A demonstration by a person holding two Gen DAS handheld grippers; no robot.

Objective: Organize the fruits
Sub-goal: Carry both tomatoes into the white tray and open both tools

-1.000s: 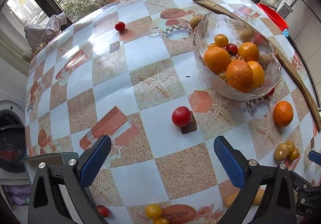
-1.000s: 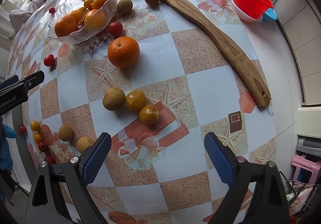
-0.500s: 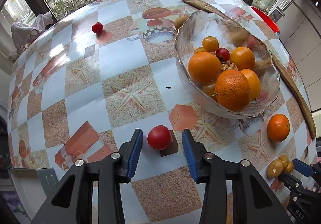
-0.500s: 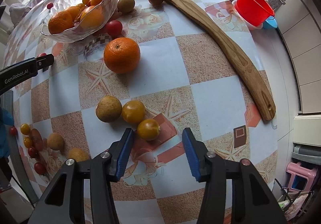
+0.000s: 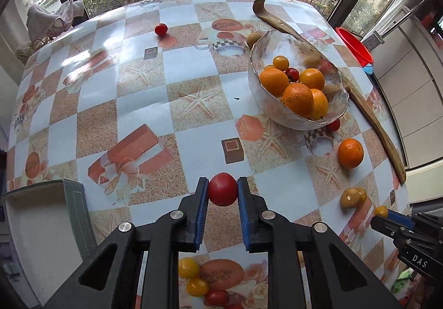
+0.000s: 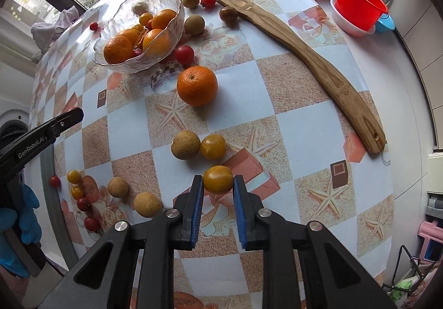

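Observation:
My left gripper (image 5: 223,190) is shut on a red tomato (image 5: 223,192) and holds it above the tablecloth. My right gripper (image 6: 218,181) is shut on a yellow tomato (image 6: 218,179) near the table's front. A glass bowl (image 5: 265,104) with several oranges and small tomatoes sits at the right in the left wrist view; it also shows in the right wrist view (image 6: 121,65) at the upper left. A loose orange (image 6: 197,85) lies in front of the bowl. A tan round fruit (image 6: 185,145) and another yellow tomato (image 6: 213,146) lie just beyond my right gripper.
A long curved wooden board (image 6: 304,40) runs along the right side. A red bowl (image 6: 358,6) stands at the far right edge. Small tomatoes and tan fruits (image 6: 119,187) are scattered at the left front. A lone red tomato (image 5: 161,29) lies far back.
Both grippers have closed from open: the left onto the red tomato and lifted it back from the brown square, the right onto the yellow tomato.

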